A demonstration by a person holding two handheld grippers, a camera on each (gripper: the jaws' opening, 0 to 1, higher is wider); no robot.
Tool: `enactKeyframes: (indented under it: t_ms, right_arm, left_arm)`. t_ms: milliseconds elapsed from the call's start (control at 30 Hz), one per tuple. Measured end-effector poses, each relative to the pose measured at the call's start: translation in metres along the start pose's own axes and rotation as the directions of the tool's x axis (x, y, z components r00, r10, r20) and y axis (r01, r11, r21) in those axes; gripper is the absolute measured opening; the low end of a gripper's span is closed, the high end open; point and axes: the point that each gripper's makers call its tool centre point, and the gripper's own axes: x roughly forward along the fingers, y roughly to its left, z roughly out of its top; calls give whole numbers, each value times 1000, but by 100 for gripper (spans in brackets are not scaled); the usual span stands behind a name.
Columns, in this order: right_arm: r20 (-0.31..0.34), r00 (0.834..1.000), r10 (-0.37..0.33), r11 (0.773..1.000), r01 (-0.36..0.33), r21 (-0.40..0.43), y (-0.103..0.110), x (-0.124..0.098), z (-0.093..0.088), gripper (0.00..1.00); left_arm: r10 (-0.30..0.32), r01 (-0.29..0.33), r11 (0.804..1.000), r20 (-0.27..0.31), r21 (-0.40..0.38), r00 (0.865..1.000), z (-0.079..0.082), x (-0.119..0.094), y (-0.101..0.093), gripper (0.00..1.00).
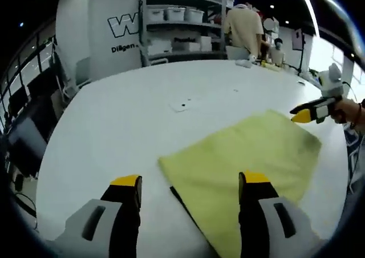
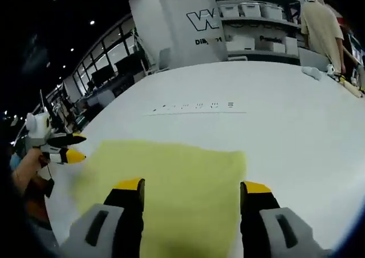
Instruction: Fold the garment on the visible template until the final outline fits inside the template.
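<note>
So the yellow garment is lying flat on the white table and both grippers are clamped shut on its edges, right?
Not quite. The yellow garment does lie flat on the white table, but neither gripper is clamped on it. The left gripper in the left gripper view and the right gripper in the right gripper view both have their jaws apart, holding nothing.

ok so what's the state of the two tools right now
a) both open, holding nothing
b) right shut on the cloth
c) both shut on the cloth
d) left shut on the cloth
a: the left tool and the right tool both stand with jaws spread over the yellow cloth, and nothing sits between them.
</note>
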Motion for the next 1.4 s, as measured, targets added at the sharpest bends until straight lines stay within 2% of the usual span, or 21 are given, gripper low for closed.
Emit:
enactKeyframes:
  t_ms: [133,300,400,600,867,1033,1133,1233,1400]
  right_arm:
    - [5,1000,15,1000,-15,-26,8,-11,-4,71]
    - [2,999,53,998,-53,-40,21,-29,-16,74]
    - [0,998,64,995,-64,-77,28,-39,-23,75]
    - [-2,997,77,994,-76,-79,36,-55,-35,74]
    - [-13,997,82,991,-83,-102,35,-68,-52,70]
    - [-21,998,65,992,-67,-107,28,-76,-67,61]
    - [-12,999,46,992,-48,-118,21,-81,-72,55]
    - [-17,1000,24,991,-26,-131,13,-84,-81,47]
    - [-27,1000,15,991,-18,-131,7,-88,-91,40]
  left_arm:
    - [-14,14,1000,11,-8,1000,-1,-7,-6,77]
    - [-79,80,995,13,-58,997,-13,-21,-30,78]
    - [-99,100,994,17,-50,995,-16,-27,-38,82]
    - [-99,99,995,-1,-3,995,-27,-42,-45,81]
    - [-85,85,996,1,-11,996,-44,-56,-46,70]
    - [-60,60,998,0,-21,998,-60,-62,-39,59]
    - [-64,64,998,-17,-23,998,-71,-64,-38,50]
    - [-61,60,998,-46,-25,997,-84,-66,-36,49]
    - [-74,71,996,-60,-49,995,-95,-68,-37,45]
